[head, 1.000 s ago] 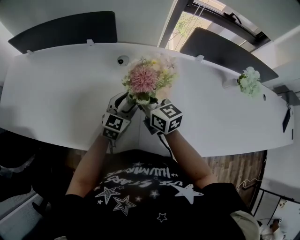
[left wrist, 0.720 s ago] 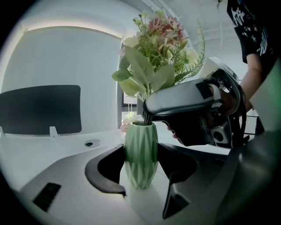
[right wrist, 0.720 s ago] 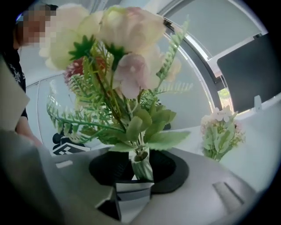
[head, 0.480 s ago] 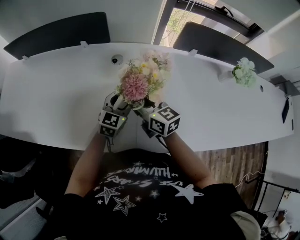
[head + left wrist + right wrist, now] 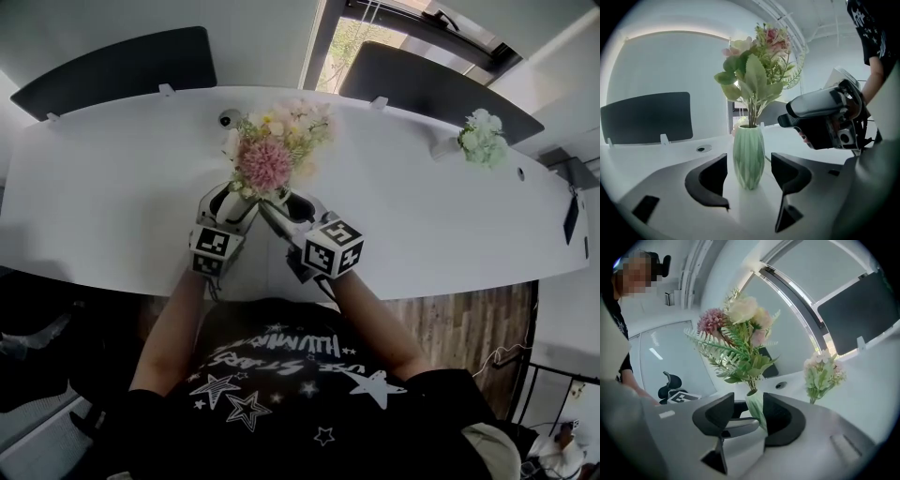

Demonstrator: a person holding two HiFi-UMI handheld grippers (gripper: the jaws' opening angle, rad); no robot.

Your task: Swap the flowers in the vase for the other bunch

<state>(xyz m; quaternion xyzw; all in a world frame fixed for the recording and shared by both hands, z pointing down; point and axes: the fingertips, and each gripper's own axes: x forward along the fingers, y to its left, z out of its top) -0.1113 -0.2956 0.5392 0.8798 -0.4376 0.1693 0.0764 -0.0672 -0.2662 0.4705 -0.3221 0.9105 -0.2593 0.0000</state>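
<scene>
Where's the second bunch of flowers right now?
In the head view, the pale bunch sits far right on the white table, well apart from the vase.

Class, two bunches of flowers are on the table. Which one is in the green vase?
The bunch with the big pink bloom: its stems stand in the green vase. The pale white-green bunch sits apart near the right end of the table.

One green vase (image 5: 748,159); two flower bunches: pink bunch (image 5: 274,150) in the vase, white bunch (image 5: 483,139) well apart. Two grippers: left gripper (image 5: 232,202), right gripper (image 5: 286,208). One white tabletop (image 5: 112,187), two dark panels (image 5: 112,70) (image 5: 431,84).
</scene>
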